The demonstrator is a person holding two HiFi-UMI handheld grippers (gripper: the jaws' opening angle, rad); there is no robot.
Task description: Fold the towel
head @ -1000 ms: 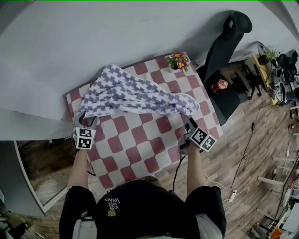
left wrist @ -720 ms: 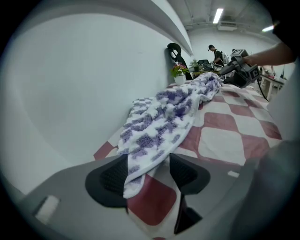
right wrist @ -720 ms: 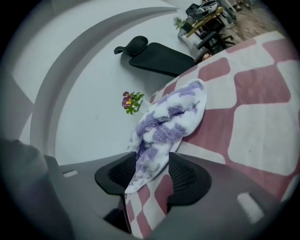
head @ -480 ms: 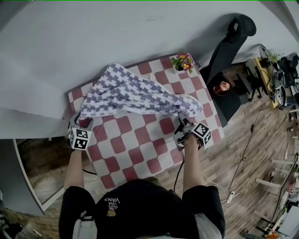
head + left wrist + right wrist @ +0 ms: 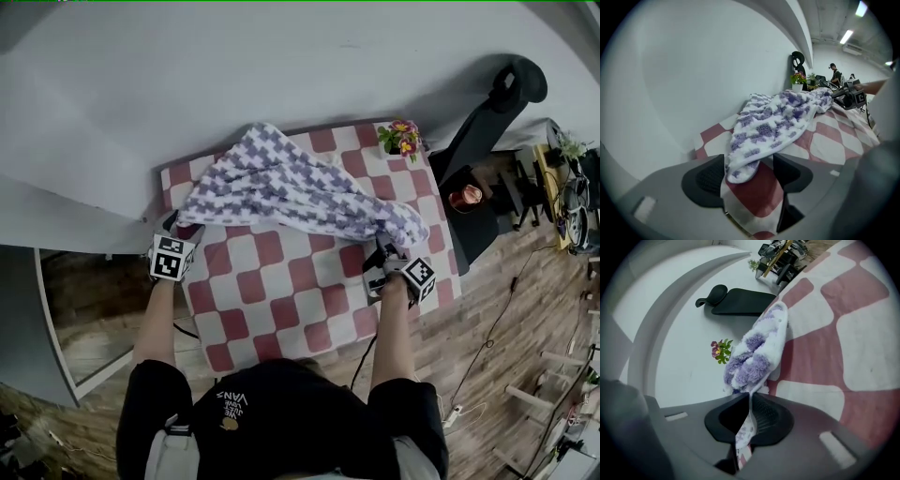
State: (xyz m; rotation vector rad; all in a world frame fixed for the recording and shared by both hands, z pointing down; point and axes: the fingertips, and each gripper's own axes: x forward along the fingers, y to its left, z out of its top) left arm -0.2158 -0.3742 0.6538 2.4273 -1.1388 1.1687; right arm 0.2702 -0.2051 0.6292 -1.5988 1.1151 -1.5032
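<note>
Now the right gripper (image 5: 750,416) has just pinched a corner of the fluffy purple-and-white checked towel (image 5: 281,187); the left gripper (image 5: 749,171), just spread wide, straddles another, so folding waits

The towel (image 5: 291,192) lies across the table (image 5: 281,300), flower pot (image 5: 401,139) behind its right end.

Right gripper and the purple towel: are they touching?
Touching. The right gripper view shows the right gripper, whose jaws have just been closing, pinching an edge of the towel between them.
</note>
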